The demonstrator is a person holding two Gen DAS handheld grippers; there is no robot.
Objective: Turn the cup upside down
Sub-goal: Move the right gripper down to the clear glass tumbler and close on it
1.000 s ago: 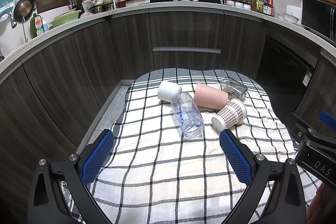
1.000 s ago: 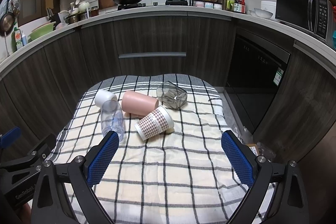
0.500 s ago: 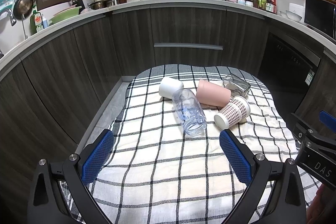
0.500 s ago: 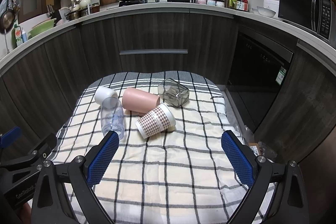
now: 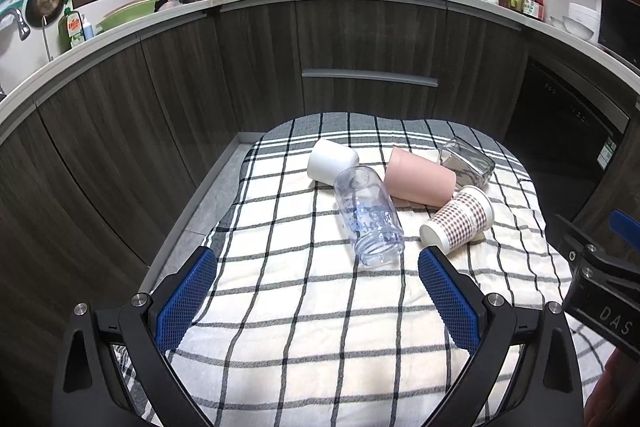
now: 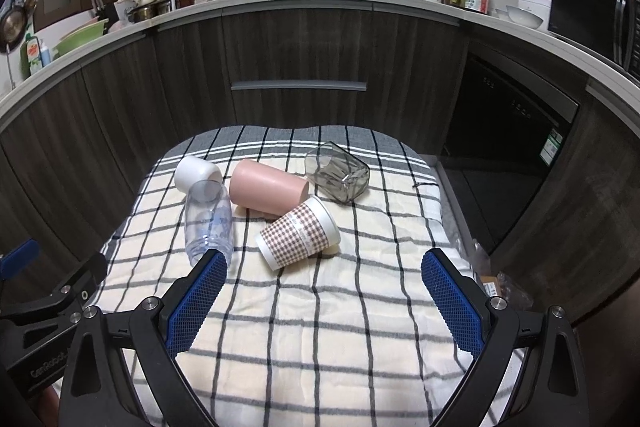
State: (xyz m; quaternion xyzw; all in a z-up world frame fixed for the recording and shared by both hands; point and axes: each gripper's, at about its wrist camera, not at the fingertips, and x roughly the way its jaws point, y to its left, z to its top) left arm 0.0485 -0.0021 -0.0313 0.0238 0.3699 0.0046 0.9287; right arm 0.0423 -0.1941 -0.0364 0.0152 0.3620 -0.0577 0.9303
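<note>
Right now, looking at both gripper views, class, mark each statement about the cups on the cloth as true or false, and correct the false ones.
1. The pink cup lies on its side on the checked cloth. True.
2. The left gripper is shut on the clear cup. False: its fingers are spread open, holding nothing.
3. The checkered cup stands upside down. False: it lies on its side.
4. The white cup touches the clear cup's far end. True.
5. The right gripper holds the smoky glass cup. False: it is open, short of every cup.
</note>
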